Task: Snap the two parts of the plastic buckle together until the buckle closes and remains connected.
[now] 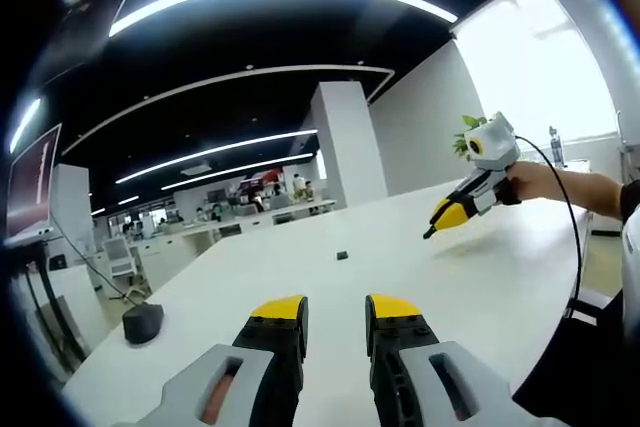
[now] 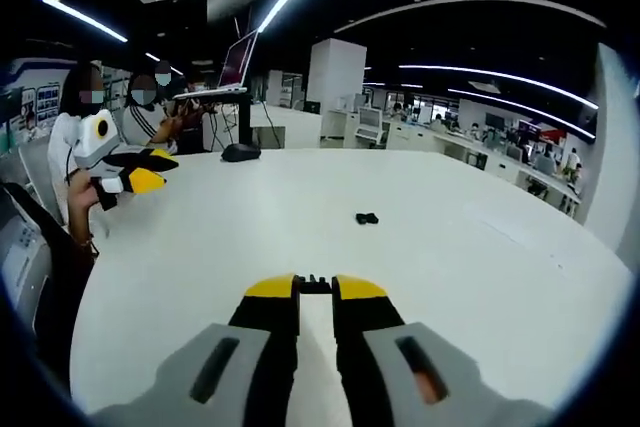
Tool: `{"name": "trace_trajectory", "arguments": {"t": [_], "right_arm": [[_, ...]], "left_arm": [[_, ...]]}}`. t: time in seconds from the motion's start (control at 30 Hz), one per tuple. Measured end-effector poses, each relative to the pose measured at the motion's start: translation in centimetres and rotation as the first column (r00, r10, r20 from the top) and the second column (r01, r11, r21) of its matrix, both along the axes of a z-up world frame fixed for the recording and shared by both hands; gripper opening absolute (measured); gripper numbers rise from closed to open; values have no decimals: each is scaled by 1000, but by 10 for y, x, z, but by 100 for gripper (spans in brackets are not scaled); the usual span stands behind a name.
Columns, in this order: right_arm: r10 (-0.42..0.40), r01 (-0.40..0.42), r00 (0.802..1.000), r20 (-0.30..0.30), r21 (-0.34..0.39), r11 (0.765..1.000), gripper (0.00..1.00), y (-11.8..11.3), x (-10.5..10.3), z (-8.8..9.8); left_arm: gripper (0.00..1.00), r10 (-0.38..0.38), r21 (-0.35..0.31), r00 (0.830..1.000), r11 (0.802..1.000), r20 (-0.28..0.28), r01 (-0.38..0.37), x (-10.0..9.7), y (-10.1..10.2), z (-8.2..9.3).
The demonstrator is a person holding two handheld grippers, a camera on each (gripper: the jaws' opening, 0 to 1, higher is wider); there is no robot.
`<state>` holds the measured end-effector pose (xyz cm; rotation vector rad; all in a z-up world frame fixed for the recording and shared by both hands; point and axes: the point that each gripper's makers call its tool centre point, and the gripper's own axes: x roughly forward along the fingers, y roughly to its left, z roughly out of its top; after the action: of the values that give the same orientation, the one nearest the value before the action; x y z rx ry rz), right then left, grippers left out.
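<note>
One black buckle part [image 1: 342, 255] lies alone on the white table [image 1: 300, 277], well ahead of my left gripper [image 1: 336, 309], which is open with nothing between its yellow-tipped fingers. The same part [image 2: 367, 218] shows in the right gripper view, a short way beyond my right gripper [image 2: 314, 287]. That gripper is shut on the other black buckle part [image 2: 313, 284], which peeks out between its tips. From the left gripper view, the right gripper [image 1: 432, 232] hovers above the table at the right, a dark bit at its tip. The left gripper [image 2: 165, 171] appears at the left, held above the table edge.
A black stand base [image 1: 143, 322] with cables sits near the table's far-left edge, also seen as the base [image 2: 241, 152] under a raised laptop [image 2: 236, 65]. People sit behind the left edge [image 2: 75, 137]. A plant [image 1: 464, 135] stands at the far right.
</note>
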<state>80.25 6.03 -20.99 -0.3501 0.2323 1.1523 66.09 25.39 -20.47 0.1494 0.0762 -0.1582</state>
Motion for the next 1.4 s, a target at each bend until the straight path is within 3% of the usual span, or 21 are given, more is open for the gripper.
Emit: {"name": "trace_trajectory", "arguments": {"t": [0.43, 0.63, 1.4], "right_arm": [[-73, 73, 997, 25, 1, 997, 13, -39, 10, 7], [-97, 99, 995, 32, -38, 994, 13, -56, 11, -2], [-155, 154, 988, -1, -67, 986, 13, -89, 23, -24]], "left_arm": [[23, -5, 4, 1000, 1000, -5, 5, 2, -2, -1], [22, -8, 4, 1000, 1000, -8, 8, 2, -4, -2], [22, -16, 9, 1000, 1000, -11, 16, 2, -8, -3]]}}
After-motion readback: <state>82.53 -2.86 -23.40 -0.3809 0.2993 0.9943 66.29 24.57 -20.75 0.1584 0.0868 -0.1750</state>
